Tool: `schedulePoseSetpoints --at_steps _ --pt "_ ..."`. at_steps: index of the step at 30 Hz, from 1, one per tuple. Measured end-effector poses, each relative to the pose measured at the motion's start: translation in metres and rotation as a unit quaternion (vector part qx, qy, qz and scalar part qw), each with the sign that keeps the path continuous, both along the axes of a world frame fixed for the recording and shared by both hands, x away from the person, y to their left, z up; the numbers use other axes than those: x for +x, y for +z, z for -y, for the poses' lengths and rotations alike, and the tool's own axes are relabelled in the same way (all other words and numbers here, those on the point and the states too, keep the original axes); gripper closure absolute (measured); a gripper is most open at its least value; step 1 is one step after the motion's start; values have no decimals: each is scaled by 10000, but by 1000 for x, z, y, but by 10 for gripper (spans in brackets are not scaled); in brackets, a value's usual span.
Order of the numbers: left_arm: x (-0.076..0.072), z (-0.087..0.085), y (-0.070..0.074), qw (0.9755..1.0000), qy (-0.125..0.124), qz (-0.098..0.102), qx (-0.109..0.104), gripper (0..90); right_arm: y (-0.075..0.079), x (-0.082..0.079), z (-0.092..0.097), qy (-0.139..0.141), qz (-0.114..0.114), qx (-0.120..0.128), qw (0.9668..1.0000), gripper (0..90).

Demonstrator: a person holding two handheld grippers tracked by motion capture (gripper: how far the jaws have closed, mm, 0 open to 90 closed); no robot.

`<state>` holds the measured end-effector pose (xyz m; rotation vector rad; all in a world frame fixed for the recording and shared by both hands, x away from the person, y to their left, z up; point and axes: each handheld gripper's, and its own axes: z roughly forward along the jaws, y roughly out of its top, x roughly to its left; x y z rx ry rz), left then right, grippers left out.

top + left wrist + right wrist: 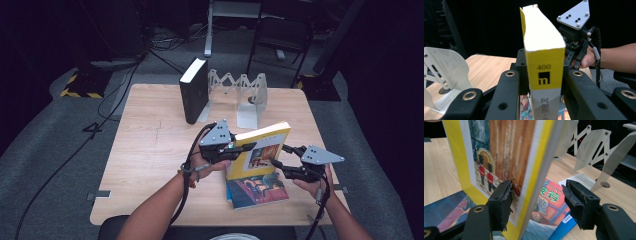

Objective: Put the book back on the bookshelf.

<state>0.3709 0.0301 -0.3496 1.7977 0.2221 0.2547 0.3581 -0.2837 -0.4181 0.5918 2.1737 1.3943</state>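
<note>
Near the desk's (150, 150) front edge, toward its right corner, a handover is going on: the yellow book (260, 150) is standing upright on a stack of flat books (257, 192), and the left gripper (242, 148) is clamping it across its spine end, both jaws pressing its covers in the left gripper view. The right gripper (280, 160) is straddling the book's opposite edge with its jaws parted; the right gripper view is showing one pad (502, 202) against the front cover and the other standing clear, so it is not gripping.

The yellow book (544, 50) is a thick paperback with a yellow spine, a black logo, and a painted cover showing red-coated guards (486, 177).

Next, I judge, the left gripper is carrying it toward the far edge, where a black book (194, 90) is leaning in a white folding bookend rack (245, 95); that calls for keeping the book upright and the right jaws clear.
</note>
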Motion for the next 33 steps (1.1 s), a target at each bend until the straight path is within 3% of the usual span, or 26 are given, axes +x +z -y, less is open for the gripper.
schedulePoseSetpoints --at_steps 3,5,8,14,20,24,27,29,30,31,33 --pt "2 0 -2 10000 -20 -46 -85 717 1 -3 -7 133 57 -95 9998 481" --pt "3 4 -2 9999 -61 -47 -73 690 1 -5 -11 126 149 -188 9996 469" --pt "3 9 0 9999 -153 -17 -35 676 1 -4 -11 163 115 -130 9997 472" --pt "3 19 4 10000 -81 25 -2 696 1 -6 -10 179 109 -101 9997 474" --pt "5 18 6 9999 100 -17 29 737 -2 -5 -8 271 6 -139 9995 408" --pt "3 16 7 9997 251 23 67 740 -7 -3 2 287 -151 -325 9989 340" --pt "3 11 9 9994 352 51 36 740 -14 4 22 74 -442 -392 9982 286" --pt "3 9 10 9992 403 60 35 741 -17 7 29 -40 -496 -413 9979 274" --pt "4 6 10 9990 444 89 46 741 -21 12 38 -150 -560 -424 9974 273" --pt "6 1 11 9984 554 87 19 741 -29 21 52 -471 -681 -547 9951 267" --pt "7 -1 11 9981 609 94 18 742 -32 26 58 -612 -781 -534 9936 268"
